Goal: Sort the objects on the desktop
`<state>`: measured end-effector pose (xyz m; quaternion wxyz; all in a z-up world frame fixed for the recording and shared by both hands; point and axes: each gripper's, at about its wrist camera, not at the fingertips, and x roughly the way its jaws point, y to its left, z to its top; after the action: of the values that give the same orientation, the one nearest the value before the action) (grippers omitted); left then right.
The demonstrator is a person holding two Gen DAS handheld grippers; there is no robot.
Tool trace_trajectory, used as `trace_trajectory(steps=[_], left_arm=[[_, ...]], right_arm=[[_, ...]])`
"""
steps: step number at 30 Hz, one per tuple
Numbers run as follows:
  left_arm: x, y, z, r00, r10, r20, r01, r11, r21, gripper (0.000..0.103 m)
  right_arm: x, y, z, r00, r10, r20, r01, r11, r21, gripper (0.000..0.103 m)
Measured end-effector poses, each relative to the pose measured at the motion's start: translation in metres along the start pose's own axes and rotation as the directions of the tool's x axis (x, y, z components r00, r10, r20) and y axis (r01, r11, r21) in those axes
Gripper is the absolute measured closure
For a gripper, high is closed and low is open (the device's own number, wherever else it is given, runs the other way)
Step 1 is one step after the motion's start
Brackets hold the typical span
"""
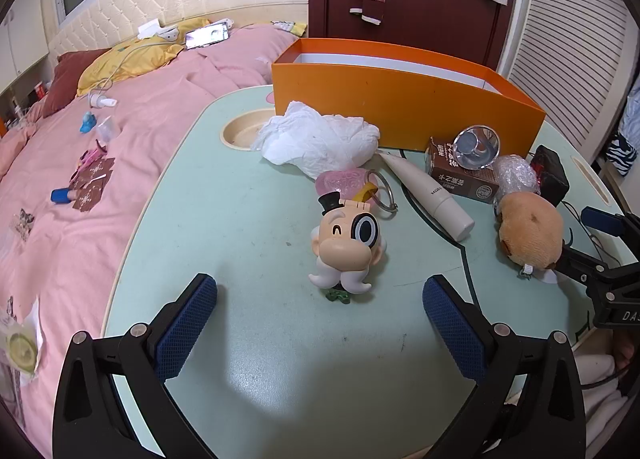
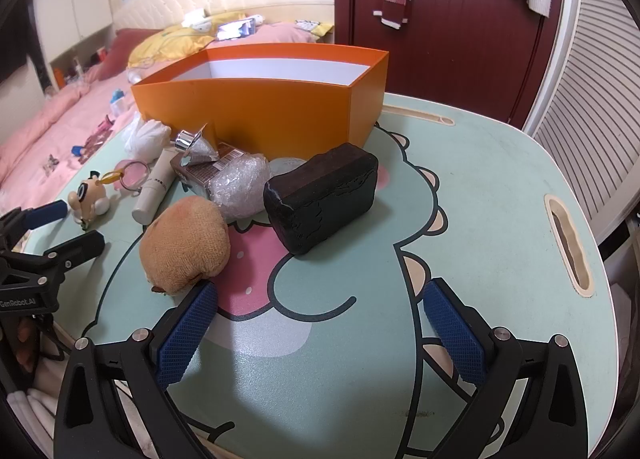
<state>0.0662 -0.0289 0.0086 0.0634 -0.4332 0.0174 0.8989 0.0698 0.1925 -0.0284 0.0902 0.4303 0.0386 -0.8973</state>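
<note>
Hard-plastic cartoon figurine head with moustache (image 1: pixel 347 243) lies on the mint table (image 1: pixel 224 219), ahead of the left gripper (image 1: pixel 320 299), fingers spread empty. Probably light, rigid; grip its cheeks.

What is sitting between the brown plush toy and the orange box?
In the right wrist view, a wad of bubble wrap and a brown carton with a shiny metal funnel on it lie between the plush toy and the orange box.
</note>
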Motion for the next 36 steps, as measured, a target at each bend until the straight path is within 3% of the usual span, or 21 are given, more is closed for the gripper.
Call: trace_trajectory(steps=[36], left_arm=[[-0.0005, -0.0061, 0.0004, 1.000, 0.006, 0.007, -0.006, 1.000, -0.005, 0.000]], right_arm=[[-0.0015, -0.0025, -0.0008, 1.000, 0.003, 0.001, -0.003, 1.000, -0.001, 0.000]])
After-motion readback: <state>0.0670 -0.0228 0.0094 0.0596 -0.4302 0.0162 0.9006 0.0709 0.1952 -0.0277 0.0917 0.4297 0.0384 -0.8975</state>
